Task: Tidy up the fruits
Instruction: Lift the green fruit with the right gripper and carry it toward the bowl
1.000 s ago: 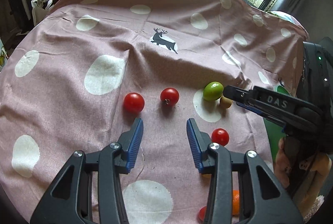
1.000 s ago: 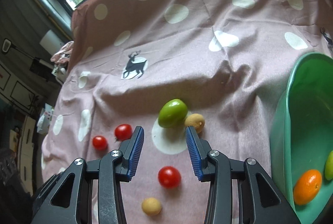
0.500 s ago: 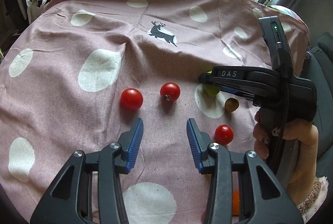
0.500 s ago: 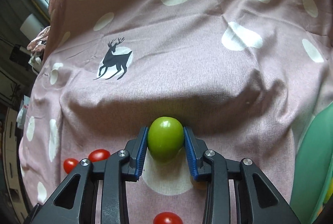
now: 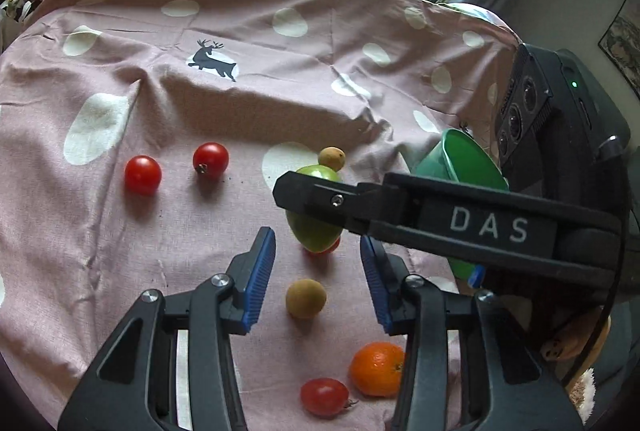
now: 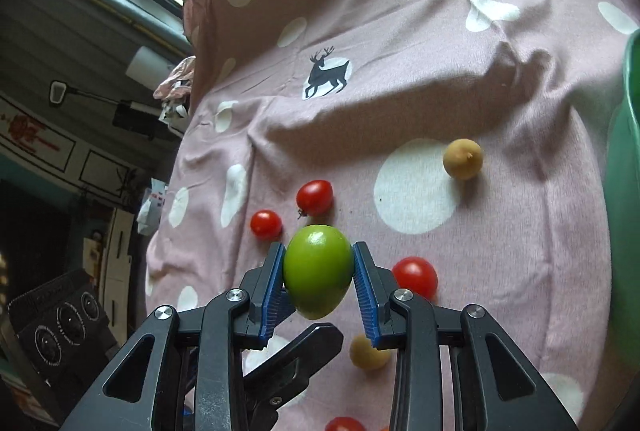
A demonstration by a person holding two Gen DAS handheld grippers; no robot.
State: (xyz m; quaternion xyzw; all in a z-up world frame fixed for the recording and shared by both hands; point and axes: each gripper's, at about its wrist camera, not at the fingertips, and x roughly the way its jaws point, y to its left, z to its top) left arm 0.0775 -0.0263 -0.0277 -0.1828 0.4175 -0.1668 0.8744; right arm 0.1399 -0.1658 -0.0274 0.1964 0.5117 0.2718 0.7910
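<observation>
Green fruit (image 6: 318, 275) sits clamped in right gripper (image 6: 319, 285) jaws, seemingly lifted; left gripper (image 5: 317, 270) jaws gape.

Right gripper (image 6: 319, 279) clamps a green fruit (image 6: 318, 275) between its blue pads (image 6: 365, 285), raised above the pink dotted cloth (image 6: 520, 231). Red tomatoes (image 6: 315, 197), tan fruits (image 6: 463, 158) and a green bowl's wall (image 6: 626, 171) surround it.

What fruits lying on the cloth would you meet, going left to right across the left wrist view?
Red tomato → second red tomato → tan round fruit → bottom tomato → orange.
</observation>
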